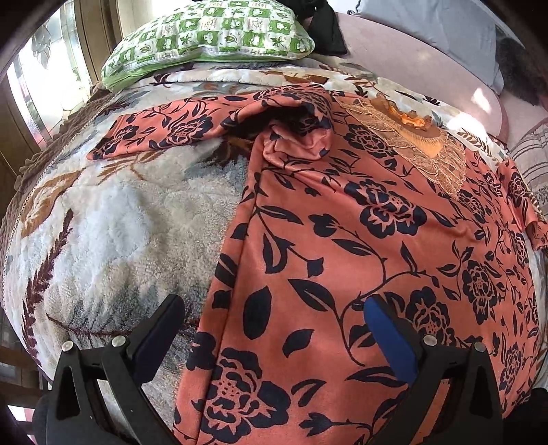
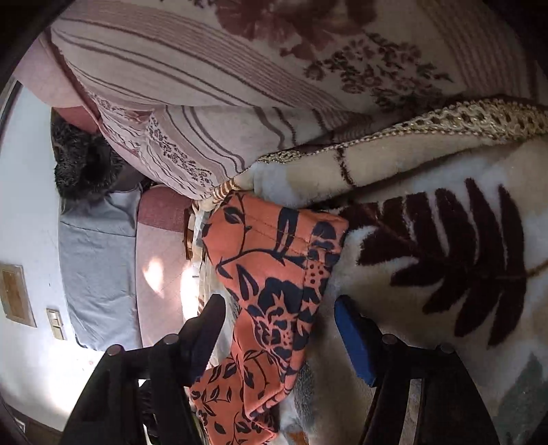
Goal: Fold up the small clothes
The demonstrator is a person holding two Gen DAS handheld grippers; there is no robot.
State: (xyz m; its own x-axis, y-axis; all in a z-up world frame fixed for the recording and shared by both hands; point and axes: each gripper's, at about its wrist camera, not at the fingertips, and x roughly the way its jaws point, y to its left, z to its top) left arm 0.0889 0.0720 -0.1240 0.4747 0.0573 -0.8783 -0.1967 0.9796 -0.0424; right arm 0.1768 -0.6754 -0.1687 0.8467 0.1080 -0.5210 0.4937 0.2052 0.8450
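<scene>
An orange garment with dark blue flowers (image 1: 342,239) lies spread on a fluffy leaf-print blanket (image 1: 120,219). Its left sleeve (image 1: 164,130) stretches out to the left, and an embroidered neck panel (image 1: 421,143) lies at the upper right. My left gripper (image 1: 274,315) is open, hovering over the garment's left edge near the hem. In the right wrist view my right gripper (image 2: 279,311) is open, its jaws on either side of the garment's right sleeve (image 2: 274,267), which lies on the blanket (image 2: 445,239).
A green checked pillow (image 1: 212,37) and a dark cloth (image 1: 325,30) lie at the head of the bed. A striped pink floral quilt (image 2: 222,85) borders the sleeve. A grey pillow (image 2: 99,256) and a white wall (image 2: 30,205) lie beyond.
</scene>
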